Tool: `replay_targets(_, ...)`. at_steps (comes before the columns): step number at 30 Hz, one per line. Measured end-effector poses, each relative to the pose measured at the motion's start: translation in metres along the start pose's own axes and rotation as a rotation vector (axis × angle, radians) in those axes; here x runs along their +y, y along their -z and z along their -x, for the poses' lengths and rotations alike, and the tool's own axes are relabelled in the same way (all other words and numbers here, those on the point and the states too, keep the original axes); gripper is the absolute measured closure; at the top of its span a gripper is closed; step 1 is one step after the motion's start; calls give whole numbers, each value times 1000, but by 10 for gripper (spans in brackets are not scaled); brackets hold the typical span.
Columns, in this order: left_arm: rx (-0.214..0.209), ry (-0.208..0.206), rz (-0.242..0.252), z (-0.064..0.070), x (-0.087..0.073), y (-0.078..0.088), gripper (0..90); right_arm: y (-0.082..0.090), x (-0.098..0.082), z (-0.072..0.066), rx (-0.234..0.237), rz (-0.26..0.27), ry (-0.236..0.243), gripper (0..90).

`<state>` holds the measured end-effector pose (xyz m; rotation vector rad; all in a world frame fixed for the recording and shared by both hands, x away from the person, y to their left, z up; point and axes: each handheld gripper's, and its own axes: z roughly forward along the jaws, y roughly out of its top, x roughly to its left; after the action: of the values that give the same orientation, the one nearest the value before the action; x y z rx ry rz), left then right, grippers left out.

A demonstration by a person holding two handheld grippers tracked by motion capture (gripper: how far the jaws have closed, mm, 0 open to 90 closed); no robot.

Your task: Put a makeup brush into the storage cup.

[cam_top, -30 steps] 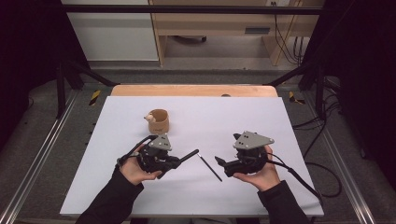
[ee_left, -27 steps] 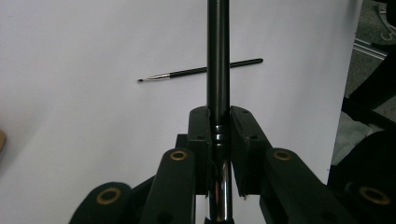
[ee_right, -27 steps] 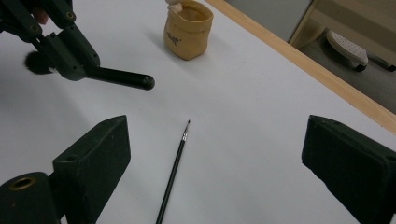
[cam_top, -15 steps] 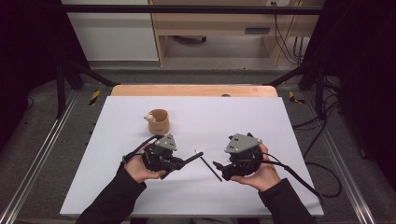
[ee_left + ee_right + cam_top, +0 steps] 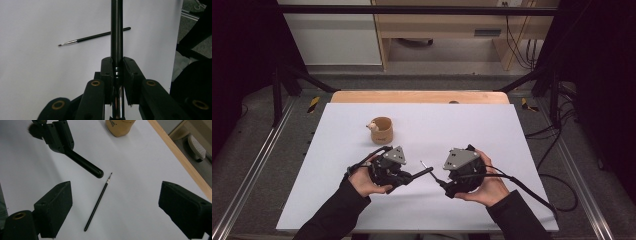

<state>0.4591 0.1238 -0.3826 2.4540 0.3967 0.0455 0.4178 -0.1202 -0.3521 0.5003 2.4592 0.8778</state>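
Note:
My left gripper (image 5: 404,176) is shut on a thick black brush handle (image 5: 422,173) that juts out to the right, level over the white table. In the left gripper view the jaws (image 5: 117,62) clamp the thick handle (image 5: 116,30) just above its metal ferrule. A thin black paintbrush (image 5: 426,165) lies flat on the table between the two hands. My right gripper (image 5: 116,192) hangs open over the thin paintbrush (image 5: 98,200), whose bristle tip points away from it toward the end of the thick handle (image 5: 85,163). In the high view the right gripper (image 5: 444,182) sits at the thin brush's near end.
A tan cup (image 5: 382,130) stands upright behind the left hand, with a small pale thing at its left rim. The white table sheet (image 5: 512,140) ends at a wooden strip (image 5: 422,96) at the back. Cables trail off to the right.
My right gripper has moved left and slightly nearer, up to the thin paintbrush. The left hand has shifted a little to the right with the thick handle.

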Motion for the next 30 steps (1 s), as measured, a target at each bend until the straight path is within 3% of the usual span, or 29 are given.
replay_targets(30, -23, -47, -46, 7, 15, -3, 790, -15, 7, -13, 69, -72, 134, 220)
